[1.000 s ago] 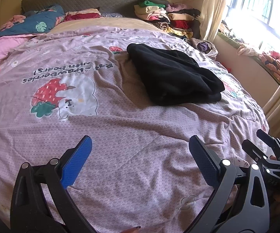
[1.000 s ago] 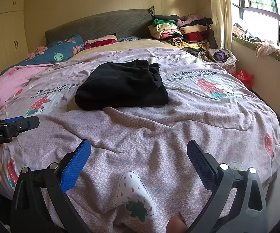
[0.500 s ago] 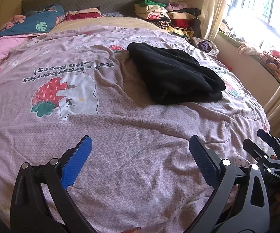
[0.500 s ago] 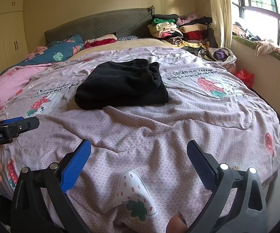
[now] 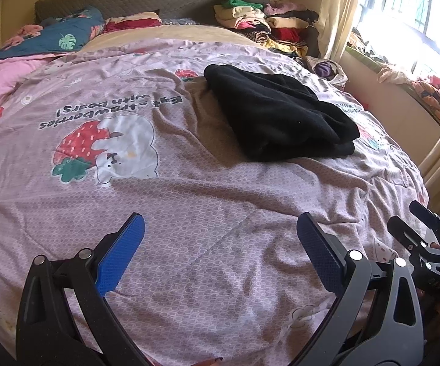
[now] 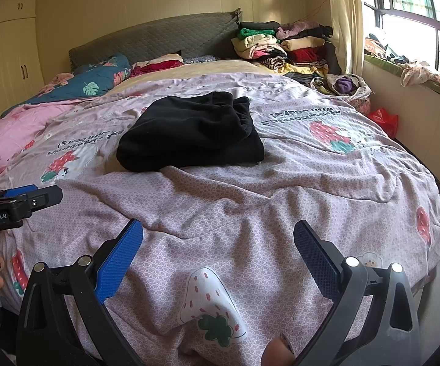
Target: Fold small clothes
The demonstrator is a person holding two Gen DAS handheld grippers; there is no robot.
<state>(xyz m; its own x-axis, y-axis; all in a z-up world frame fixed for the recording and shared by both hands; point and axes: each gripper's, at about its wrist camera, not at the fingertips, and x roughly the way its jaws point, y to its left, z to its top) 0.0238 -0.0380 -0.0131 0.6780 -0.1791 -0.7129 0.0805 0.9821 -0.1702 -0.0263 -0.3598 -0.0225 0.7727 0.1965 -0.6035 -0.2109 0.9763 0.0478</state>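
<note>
Left wrist view is showing us the bed under a lilac strawberry-print duvet (image 5: 220,213), filling nearly the whole frame. At about one o'clock from our left gripper (image 5: 220,244) the black garment (image 5: 277,122) is lying on that duvet as a thick, squared bundle, well apart from both tools. At twelve o'clock, far back against the headboard, a stack of folded clothes (image 5: 259,21) is sitting. We are holding the left gripper with its blue pads spread wide and nothing between them, low over bare duvet. At three o'clock in this view we are seeing our right gripper (image 5: 424,228), and from its own camera the right gripper (image 6: 218,244) is likewise gaping wide and empty, with the black garment (image 6: 192,134) at twelve o'clock ahead of it.

We are judging the fold on this piece as essentially done: layers are doubled over, edges roughly aligned, neither tool touching it. What is remaining, as far as we can tell, is moving it to the stack or fetching another item.
</note>
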